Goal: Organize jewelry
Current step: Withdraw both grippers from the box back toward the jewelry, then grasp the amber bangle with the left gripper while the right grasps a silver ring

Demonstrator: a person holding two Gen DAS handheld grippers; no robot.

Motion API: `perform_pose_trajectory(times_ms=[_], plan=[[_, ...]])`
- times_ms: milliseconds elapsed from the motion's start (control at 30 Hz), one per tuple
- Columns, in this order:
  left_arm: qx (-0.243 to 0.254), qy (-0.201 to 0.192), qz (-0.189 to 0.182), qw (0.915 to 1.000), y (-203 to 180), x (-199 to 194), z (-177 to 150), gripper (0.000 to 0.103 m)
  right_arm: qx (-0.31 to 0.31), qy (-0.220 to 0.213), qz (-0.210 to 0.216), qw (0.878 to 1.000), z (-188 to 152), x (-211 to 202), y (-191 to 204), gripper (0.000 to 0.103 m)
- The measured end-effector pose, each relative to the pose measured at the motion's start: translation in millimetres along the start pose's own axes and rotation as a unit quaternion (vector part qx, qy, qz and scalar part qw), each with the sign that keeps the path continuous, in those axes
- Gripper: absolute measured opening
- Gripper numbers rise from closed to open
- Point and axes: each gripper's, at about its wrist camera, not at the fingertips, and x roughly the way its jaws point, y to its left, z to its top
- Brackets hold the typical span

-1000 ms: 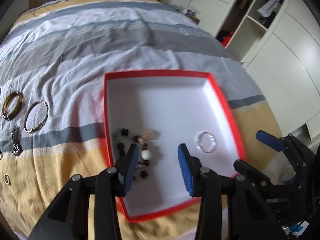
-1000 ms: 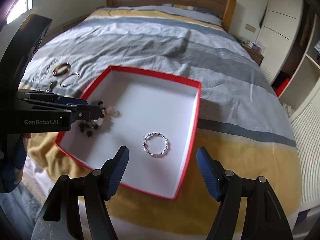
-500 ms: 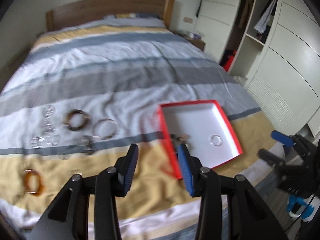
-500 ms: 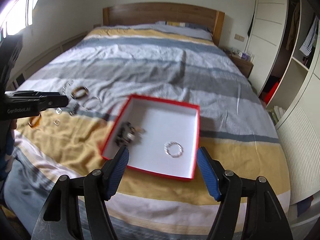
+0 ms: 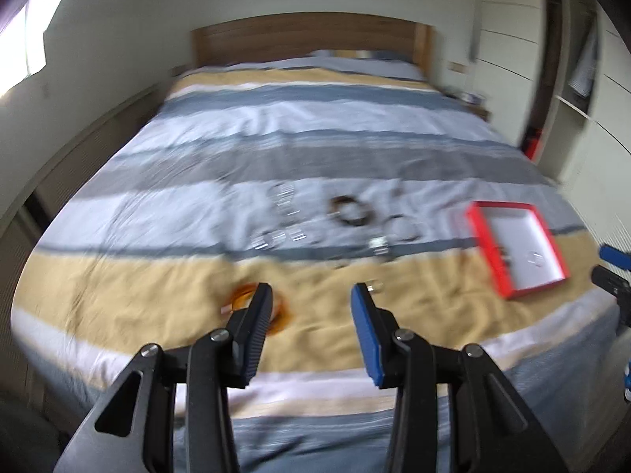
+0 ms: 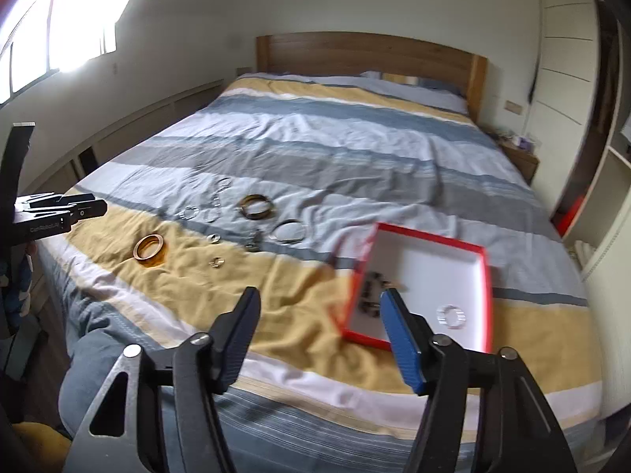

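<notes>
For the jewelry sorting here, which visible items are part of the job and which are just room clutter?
Part of the job:
red box
silver ring inside it
dark beads inside it
amber bangle
brown bangle
silver bangle
left tool, right tool, both empty

Just there:
headboard
nightstand

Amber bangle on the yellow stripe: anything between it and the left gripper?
Nothing visible. The left gripper is open and empty above the bed's foot; the amber bangle lies alone on bare duvet, clear of the small ring beside it.
</notes>
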Motion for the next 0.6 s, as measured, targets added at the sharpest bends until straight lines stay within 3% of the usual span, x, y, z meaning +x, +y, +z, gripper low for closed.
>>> perform_pose_trajectory(times_ms=[133, 233, 433, 600], plan=[[-0.031, 0.015, 0.016, 0.9993, 45, 19, -29, 0.04, -0.003, 0.023, 0.026, 0.999, 0, 36, 20, 0.053], [-0.044, 0.028, -0.001, 0.9987, 55, 36, -45, 0.039, -0.002, 0.042, 0.043, 0.998, -1, 65, 32, 0.05], [-0.025, 0.045, -0.032, 0.9982, 41, 78, -51, 0.04, -0.007, 0.083, 0.081, 0.993, 1, 120, 53, 0.044], [-0.001, 0.074, -0.031, 0.9968, 30, 124, -45, 0.039, -0.01, 0.112, 0.106, 0.988, 6, 167, 73, 0.042]])
